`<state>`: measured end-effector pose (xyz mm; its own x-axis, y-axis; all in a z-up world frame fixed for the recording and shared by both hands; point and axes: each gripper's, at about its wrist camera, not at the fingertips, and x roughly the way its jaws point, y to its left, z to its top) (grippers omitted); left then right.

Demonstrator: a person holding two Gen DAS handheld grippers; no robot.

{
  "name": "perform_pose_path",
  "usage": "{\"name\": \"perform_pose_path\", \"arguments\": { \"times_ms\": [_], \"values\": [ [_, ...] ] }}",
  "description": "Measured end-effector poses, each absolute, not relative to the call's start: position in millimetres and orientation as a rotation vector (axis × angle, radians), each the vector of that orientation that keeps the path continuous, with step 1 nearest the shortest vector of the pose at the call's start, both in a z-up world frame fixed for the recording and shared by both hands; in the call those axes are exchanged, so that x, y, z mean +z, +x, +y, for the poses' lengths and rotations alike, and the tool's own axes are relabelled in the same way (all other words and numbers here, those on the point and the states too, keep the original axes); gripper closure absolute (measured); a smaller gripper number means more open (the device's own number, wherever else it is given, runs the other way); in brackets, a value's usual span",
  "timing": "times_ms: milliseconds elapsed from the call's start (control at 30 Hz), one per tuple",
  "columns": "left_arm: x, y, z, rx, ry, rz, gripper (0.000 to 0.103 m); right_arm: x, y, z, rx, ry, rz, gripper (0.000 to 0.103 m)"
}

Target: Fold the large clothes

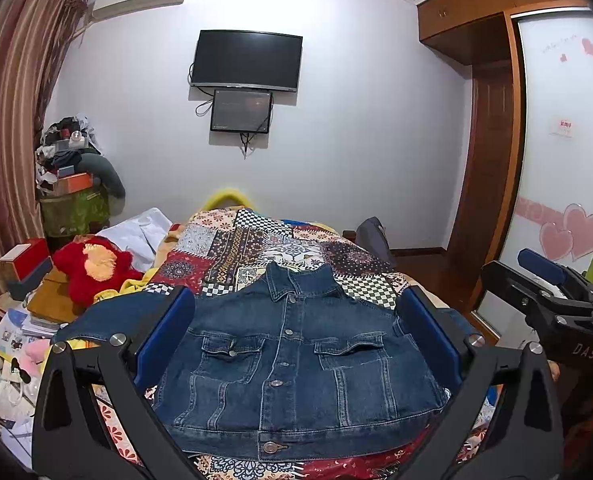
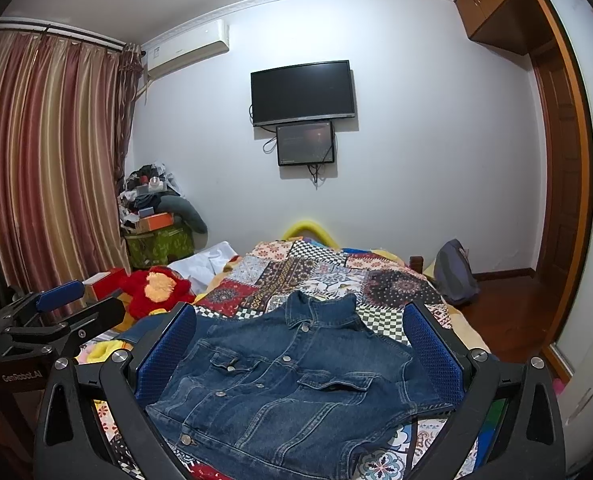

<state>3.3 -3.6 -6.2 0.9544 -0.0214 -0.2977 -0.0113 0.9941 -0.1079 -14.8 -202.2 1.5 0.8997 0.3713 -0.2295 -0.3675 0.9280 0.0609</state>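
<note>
0 folds are visible: the denim jacket (image 1: 292,364) lies flat, front up and buttoned, on the quilted bed (image 1: 256,248), while left tongs (image 1: 296,340) and right tongs (image 2: 298,356) hover agape, gripping nothing.

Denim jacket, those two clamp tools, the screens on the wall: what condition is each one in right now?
Denim jacket: spread flat on the patchwork bedspread, front up, buttoned, not yet folded.
Left gripper: jaws wide open, holding nothing.
Right gripper: jaws wide open, holding nothing.
Large wall TV: dark.
Small screen below it: faintly lit.
Curtains: drawn.
</note>
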Motion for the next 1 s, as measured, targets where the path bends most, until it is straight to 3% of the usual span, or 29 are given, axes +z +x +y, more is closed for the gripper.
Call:
{"name": "perform_pose_path", "arguments": {
  "times_ms": [1000],
  "values": [
    [-7.2,9.0,-4.7,0.0,-0.111,0.299,0.0,10.1,-18.7,-204.8,0.377,0.003,0.238,0.0]
  ]
}}
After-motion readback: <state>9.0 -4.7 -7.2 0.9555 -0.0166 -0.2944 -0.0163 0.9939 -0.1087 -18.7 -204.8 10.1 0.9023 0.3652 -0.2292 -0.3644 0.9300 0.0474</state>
